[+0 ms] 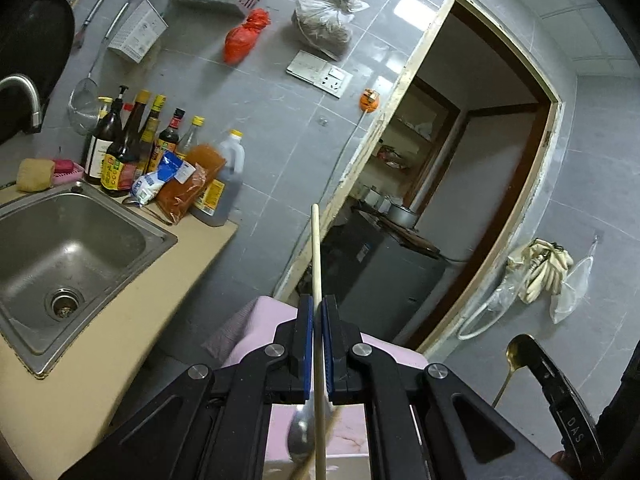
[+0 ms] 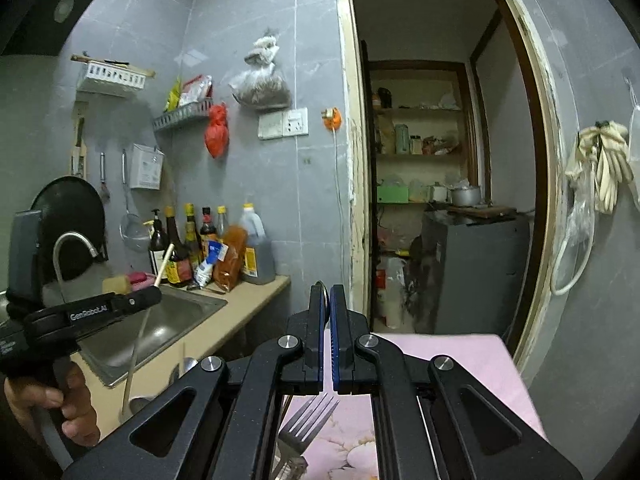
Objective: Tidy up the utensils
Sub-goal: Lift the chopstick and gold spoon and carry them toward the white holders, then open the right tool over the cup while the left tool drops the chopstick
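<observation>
From the left wrist camera, the left gripper has its blue-padded fingers clamped on a pale wooden chopstick, which runs straight up toward twelve o'clock past the dark doorway. A steel spoon bowl shows blurred beneath the fingers, at six o'clock. At nine o'clock lies the stainless steel sink; dark sauce bottles stand at ten. At four o'clock, the right gripper shows only in part, with a gold-coloured spoon at its tip.

The right wrist camera alone shows the right gripper's blue pads pressed together. What they pinch is hidden here, though a silver fork lies below at six o'clock on a pink floral cloth. At eight o'clock a hand holds the left gripper side-on; the chopstick slants up from it. Pantry shelves fill the doorway here.
</observation>
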A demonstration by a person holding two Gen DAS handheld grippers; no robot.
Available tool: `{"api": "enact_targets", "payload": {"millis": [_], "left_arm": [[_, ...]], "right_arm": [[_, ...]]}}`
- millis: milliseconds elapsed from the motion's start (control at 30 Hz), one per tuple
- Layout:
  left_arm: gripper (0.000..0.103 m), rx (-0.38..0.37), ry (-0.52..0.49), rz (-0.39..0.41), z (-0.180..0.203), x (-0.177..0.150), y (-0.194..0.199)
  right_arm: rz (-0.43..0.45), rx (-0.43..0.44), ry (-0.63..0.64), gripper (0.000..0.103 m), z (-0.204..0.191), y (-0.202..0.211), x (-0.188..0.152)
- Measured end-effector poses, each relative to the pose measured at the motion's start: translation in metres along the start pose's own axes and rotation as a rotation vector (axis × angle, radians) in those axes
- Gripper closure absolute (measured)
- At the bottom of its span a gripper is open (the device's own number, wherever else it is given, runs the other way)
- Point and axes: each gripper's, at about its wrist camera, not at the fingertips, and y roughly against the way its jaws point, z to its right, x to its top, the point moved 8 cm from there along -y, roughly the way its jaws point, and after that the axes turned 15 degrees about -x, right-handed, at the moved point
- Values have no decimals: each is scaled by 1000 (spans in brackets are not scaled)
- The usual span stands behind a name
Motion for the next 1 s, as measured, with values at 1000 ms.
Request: {"api": "enact_targets", "payload": {"millis": [1000], "left_arm": [[98,98,-234,19,13,-58,17]], "right_arm": [[-72,41,148,98,-42,-11,-68]]}}
